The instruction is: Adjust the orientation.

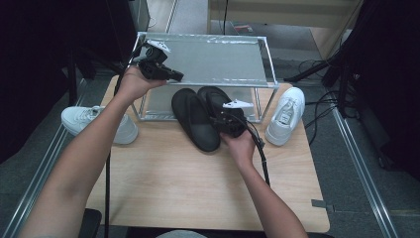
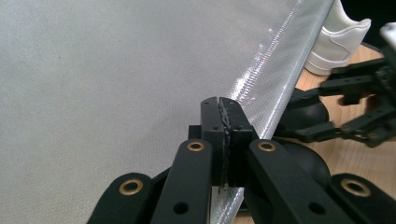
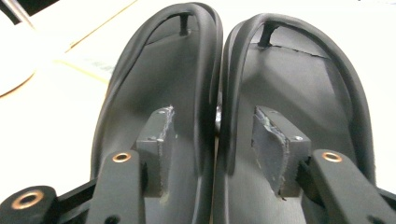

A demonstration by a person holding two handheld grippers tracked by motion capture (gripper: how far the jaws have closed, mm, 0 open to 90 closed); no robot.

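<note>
A pair of black flip-flops lies side by side near the middle of the worktop, toes running in under a low metal shoe rack that stands along the far edge. Their long axes run from the near edge toward the far edge, slightly slanted, heels toward us.

Our right gripper sits at the heel end of the sandals. In the right gripper view, its jaws are spread, one pad resting inside each footbed, with the two touching inner rims of the flip-flops between them. We judge the jaws ready to close on those paired inner edges; they do not yet pinch them. The sandals stretch straight ahead of the jaws, along the gripper's own line, so a pinch here would carry both at once.

Our left gripper is raised at the rack's near left corner. In the left gripper view its jaws are fully closed, at the front edge of the rack's top shelf; whether they clamp that edge we cannot tell.

A white sneaker lies by the right edge, another white sneaker by the left edge.
</note>
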